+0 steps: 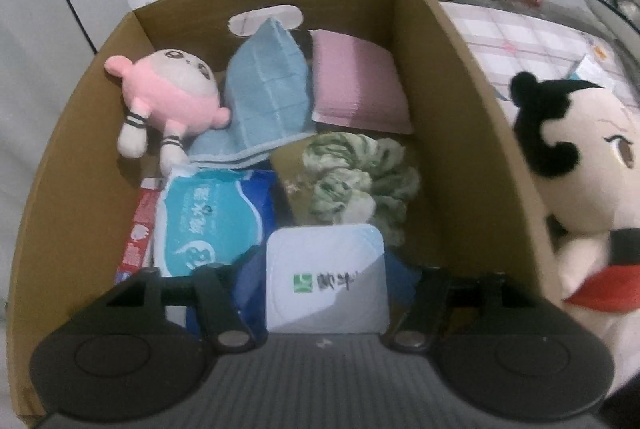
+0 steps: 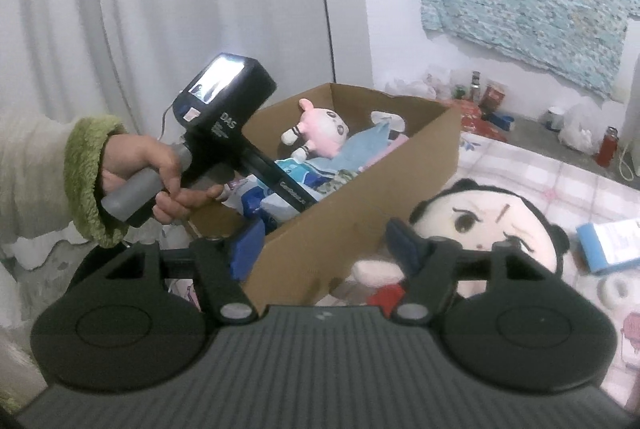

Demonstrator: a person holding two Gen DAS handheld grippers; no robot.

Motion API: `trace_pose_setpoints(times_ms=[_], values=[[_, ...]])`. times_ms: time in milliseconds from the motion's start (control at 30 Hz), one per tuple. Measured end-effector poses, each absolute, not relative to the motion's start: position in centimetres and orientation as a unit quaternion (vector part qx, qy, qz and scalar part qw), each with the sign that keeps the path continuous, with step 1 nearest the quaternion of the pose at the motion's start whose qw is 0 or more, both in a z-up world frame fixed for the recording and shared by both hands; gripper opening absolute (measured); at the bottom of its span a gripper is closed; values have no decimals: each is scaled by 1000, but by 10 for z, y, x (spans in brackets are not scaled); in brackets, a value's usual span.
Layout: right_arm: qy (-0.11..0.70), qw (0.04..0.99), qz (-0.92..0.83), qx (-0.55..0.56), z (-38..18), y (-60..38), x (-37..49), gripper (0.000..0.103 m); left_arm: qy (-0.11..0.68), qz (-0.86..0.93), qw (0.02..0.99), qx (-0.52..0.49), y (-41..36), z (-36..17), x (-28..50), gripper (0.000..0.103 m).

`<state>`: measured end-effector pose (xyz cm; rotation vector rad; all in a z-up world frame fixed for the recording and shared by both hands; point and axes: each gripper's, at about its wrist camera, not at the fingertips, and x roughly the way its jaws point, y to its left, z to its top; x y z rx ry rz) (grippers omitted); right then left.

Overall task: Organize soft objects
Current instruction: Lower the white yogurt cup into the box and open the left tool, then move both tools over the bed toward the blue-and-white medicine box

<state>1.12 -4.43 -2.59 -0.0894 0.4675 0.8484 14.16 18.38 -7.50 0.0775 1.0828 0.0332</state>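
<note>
L gripper (image 1: pixel 326 293) clamps white pack (image 1: pixel 327 277) over box (image 1: pixel 472 109) | R gripper (image 2: pixel 320 249) wide apart, nothing held | box mostly full; big doll (image 2: pixel 480 225), blue pack (image 2: pixel 608 245) left outside

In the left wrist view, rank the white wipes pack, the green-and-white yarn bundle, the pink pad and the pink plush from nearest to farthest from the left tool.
1. White wipes pack: between the left tool fingers, at the box's near end.
2. Green-and-white yarn bundle: mid-box, slightly right.
3. Pink plush, left wall, and pink pad, far right: too close to call.
</note>
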Motion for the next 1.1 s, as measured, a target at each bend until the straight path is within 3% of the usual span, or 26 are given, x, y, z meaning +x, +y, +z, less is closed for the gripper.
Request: trace_pose_setpoints(times_ms=[100, 200, 767, 1100], values=[[227, 888, 400, -31, -26, -48, 6, 73, 512, 12, 859, 26, 183, -69, 137, 85], [231, 891, 391, -17, -29, -52, 1, 75, 498, 15, 867, 15, 185, -59, 129, 87], [237, 902, 350, 91, -40, -116, -61, 80, 432, 45, 896, -91, 209, 44, -23, 88], [166, 923, 331, 105, 16, -172, -113, 83, 406, -18, 908, -100, 187, 113, -85, 88]])
